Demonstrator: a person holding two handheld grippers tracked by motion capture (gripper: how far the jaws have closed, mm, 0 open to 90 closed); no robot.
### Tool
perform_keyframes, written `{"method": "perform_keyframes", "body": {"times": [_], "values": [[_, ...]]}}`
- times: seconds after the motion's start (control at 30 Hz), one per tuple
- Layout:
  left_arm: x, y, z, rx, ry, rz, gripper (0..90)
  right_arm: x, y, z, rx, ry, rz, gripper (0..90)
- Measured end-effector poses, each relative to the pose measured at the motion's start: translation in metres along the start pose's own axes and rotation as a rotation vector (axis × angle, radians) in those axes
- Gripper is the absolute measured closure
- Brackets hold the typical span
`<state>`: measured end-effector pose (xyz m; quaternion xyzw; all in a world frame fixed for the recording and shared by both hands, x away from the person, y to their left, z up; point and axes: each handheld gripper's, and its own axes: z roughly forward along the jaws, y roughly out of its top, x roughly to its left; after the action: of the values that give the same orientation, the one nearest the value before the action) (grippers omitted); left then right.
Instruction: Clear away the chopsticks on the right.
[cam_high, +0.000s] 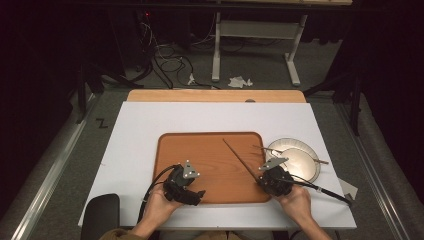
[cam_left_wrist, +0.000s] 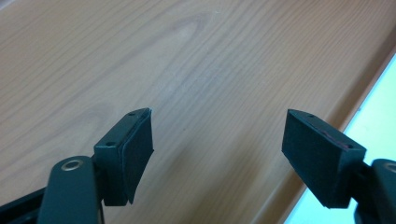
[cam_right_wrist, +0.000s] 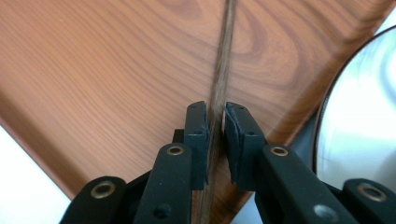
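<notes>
Right gripper (cam_right_wrist: 215, 122) pinches a thin dark wooden chopstick (cam_right_wrist: 223, 56), jaws pressed on it from both sides; the stick passes between the pads and runs straight ahead over the wooden tray (cam_right_wrist: 102, 79). In the high view the right gripper (cam_high: 262, 176) sits at the tray's near right corner, and the chopstick (cam_high: 237, 154) angles up and left from it across the tray (cam_high: 210, 150), tip near the tray's middle-top. Can't tell if the stick's far end touches the tray surface.

Left gripper (cam_left_wrist: 217, 144) jaws spread wide, nothing between them, bare tray wood (cam_left_wrist: 187, 60) beneath and the white table at the right edge. In the high view the left gripper (cam_high: 197, 192) is over the tray's near left part, held by the left hand (cam_high: 160, 207); the right hand (cam_high: 296, 202) holds the other one.

Just right of the tray, a white plate (cam_high: 306, 161) on the white table top (cam_high: 140, 125), close to the right gripper. A second thin stick (cam_high: 300, 156) lies across the plate, well apart from the held one at its far end. Plate rim (cam_right_wrist: 322, 116) also in the right gripper view, beside the right jaw.
</notes>
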<state>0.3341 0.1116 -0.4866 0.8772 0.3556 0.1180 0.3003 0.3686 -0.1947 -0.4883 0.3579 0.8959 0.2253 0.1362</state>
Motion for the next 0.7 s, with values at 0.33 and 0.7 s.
{"method": "perform_keyframes", "body": {"times": [0.33,0.7], "values": [[0.0007,0.0004,0.0003,0.000,-0.002,-0.001,24.9,-0.0044,-0.0017,-0.0009,0.005,-0.010,0.029,79.3],[0.0005,0.0004,0.0000,0.000,-0.001,0.001,24.9,-0.0038,-0.0037,-0.0057,-0.014,0.002,0.017,69.3]]}}
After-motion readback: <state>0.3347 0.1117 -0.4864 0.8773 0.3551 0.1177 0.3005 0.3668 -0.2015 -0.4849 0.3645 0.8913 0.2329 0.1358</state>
